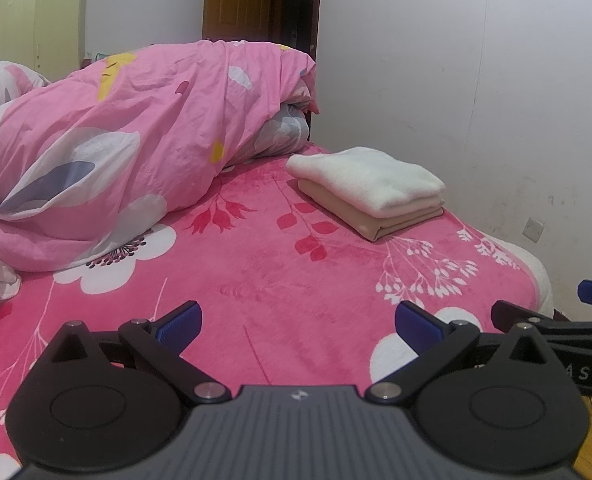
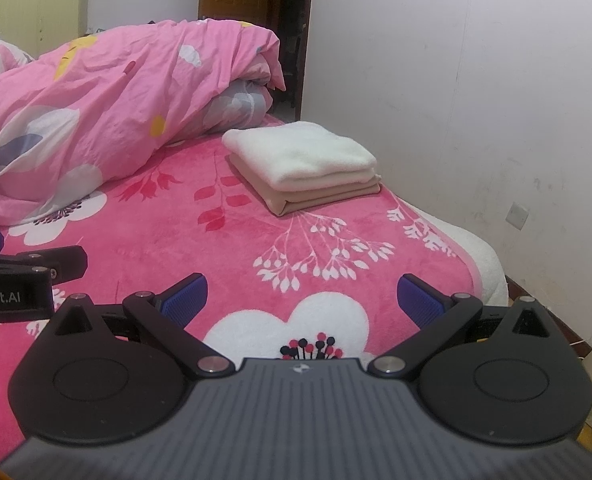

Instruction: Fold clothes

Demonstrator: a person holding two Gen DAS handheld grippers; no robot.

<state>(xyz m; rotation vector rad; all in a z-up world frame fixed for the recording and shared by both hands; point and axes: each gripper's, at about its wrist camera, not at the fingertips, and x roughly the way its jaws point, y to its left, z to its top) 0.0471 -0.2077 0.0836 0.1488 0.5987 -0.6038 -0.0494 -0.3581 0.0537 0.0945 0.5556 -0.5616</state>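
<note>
My left gripper [image 1: 297,326] and right gripper [image 2: 301,300]: both spread, empty, near. Folded white fleece garment [image 2: 299,154] lay atop folded beige garment [image 2: 319,196], far right on pink floral blanket [image 2: 236,248].

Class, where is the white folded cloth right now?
In both views the white cloth lies atop a folded beige cloth on the pink bedspread, right of the quilt, near the wall.

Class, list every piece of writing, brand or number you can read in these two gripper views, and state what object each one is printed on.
"Robot.AI": white letters on the black body of the left gripper, at the right wrist view's left edge; any earlier letters are cut off.
"AS": pale letters on the right gripper, at the left wrist view's right edge; the rest is hidden.
Small emblem on each gripper's grey housing: too small to read.
Nothing readable on the folded clothes, bedding or wall.
</note>
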